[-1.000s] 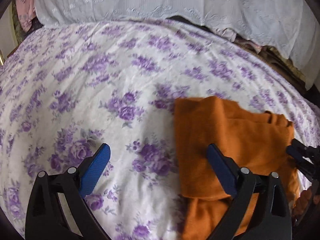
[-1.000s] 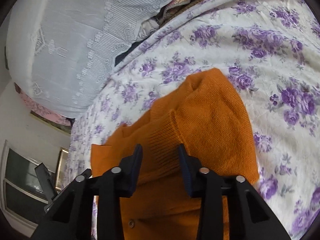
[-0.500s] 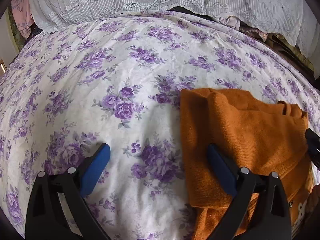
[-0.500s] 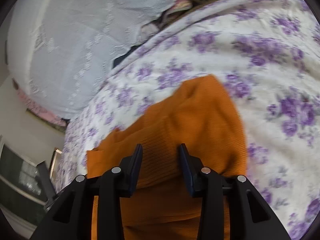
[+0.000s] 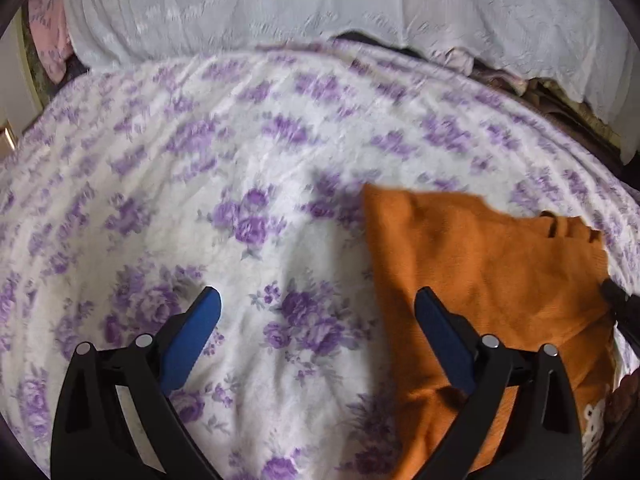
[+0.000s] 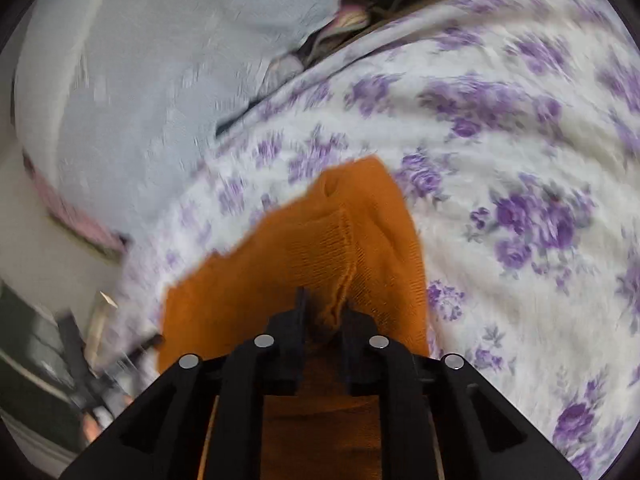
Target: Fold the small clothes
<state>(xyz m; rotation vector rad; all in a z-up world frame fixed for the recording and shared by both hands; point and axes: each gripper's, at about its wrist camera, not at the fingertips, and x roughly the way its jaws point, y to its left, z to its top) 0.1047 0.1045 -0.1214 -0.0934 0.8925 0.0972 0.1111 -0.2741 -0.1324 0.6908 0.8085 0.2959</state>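
Orange sweater (image 5: 480, 272) lies folded on the bed sheet (image 5: 240, 200), a white sheet with purple flowers, on the side away from the white lace curtain (image 5: 320, 4). Left gripper (image 5: 316, 320): jaws spread wide, holding nothing, one blue finger over bare sheet, the other over the sweater's edge. Right gripper (image 6: 323, 312): jaws drawn narrow, pinching a ribbed fold of the sweater (image 6: 320, 248). Both views are motion-blurred.
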